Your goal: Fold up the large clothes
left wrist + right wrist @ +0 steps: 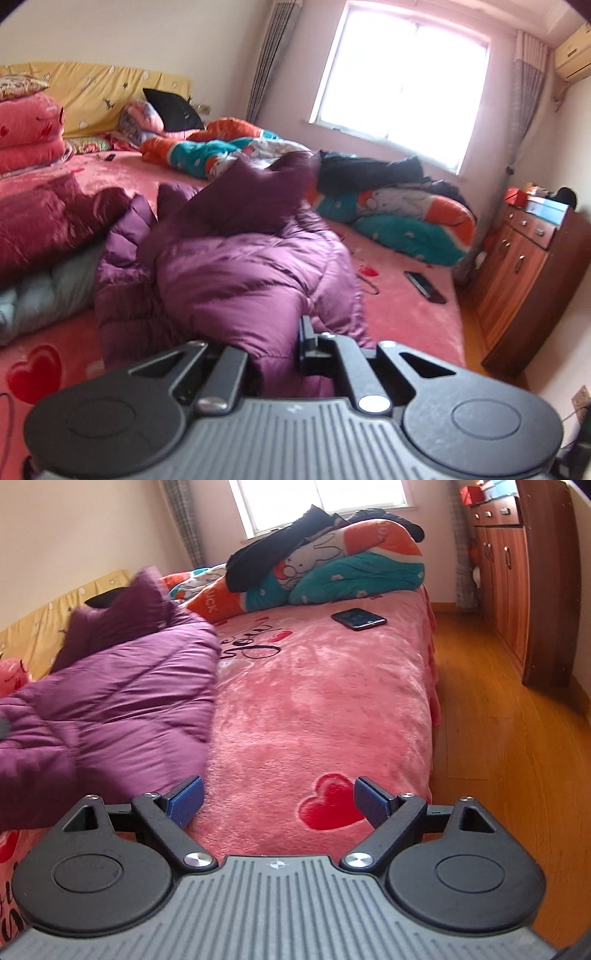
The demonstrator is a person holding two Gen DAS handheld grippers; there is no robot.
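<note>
A large purple quilted down coat (236, 266) lies bunched on the pink bed (406, 317); it also shows at the left of the right wrist view (122, 698). My left gripper (277, 350) is shut on a fold of the coat's near edge, with the fabric bulging between and over its fingers. My right gripper (279, 803) is open and empty, low over the pink blanket (314, 701) just right of the coat, its blue pads (184, 801) apart.
A phone (358, 619) lies on the bed beyond the coat. A rolled orange-and-teal quilt (332, 572) with dark clothes on it sits at the far end. A dark red coat (44, 221) and grey garment (44, 291) lie left. A wooden cabinet (517, 572) and floor (498, 757) are right.
</note>
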